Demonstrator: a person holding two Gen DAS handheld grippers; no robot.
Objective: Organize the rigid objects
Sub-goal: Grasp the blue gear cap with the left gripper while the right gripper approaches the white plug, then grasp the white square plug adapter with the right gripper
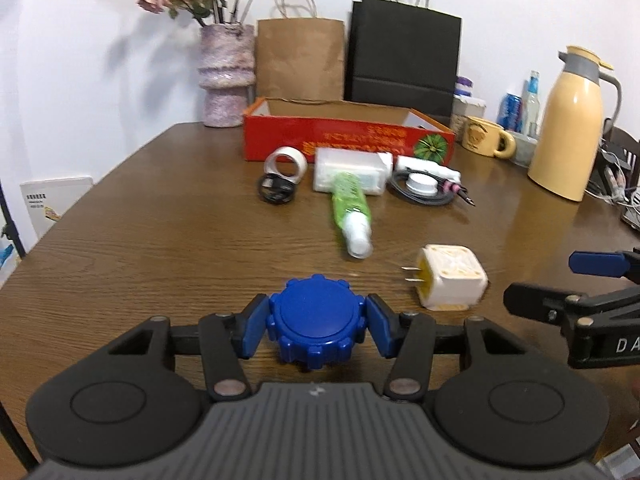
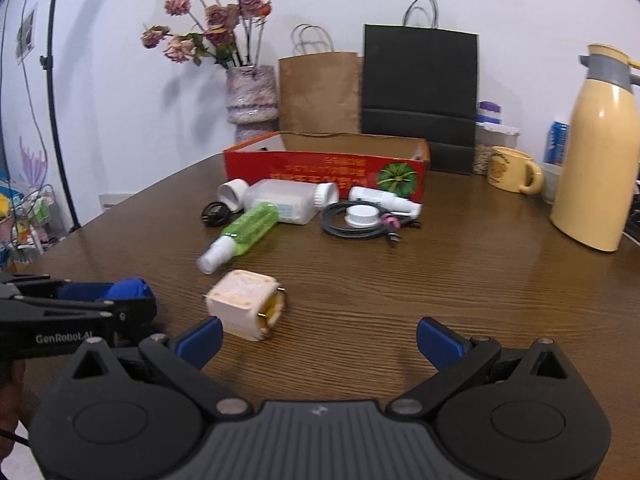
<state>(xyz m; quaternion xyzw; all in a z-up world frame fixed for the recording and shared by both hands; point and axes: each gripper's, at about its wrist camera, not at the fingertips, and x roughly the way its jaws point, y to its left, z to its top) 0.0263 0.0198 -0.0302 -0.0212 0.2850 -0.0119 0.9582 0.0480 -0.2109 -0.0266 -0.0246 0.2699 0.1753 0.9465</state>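
- Left gripper: half-spread, both blue pads pinching a blue ridged cap from its two sides, low over the bench; whether the cap is lifted clear or touching the wood, cannot tell.
- Right gripper: spread wide, nothing between the pads; its left pad sits just beside a cream plug adapter, not gripping it.
- Risk: the cap's ridged rim gives uneven contact, so it could twist or pop out of the pads on the way to the box, judging from the side-on pinch.
- Risk: the two grippers are close together; the right one reaching for the adapter could knock the left one or the cap.
- Risk: the adapter lies on its side with prongs out; closing on it off-centre would likely spin it away.
- Further out: green spray bottle lying flat, tip toward the camera, butt touching a white plastic jar on its side.
- Near those: tape roll, black coiled cable, white round lid on a grey cable coil.
- Red cardboard box open behind them, well apart from the cap; likely the drop target.
- Yellow thermos and mug at far right, not in the way.
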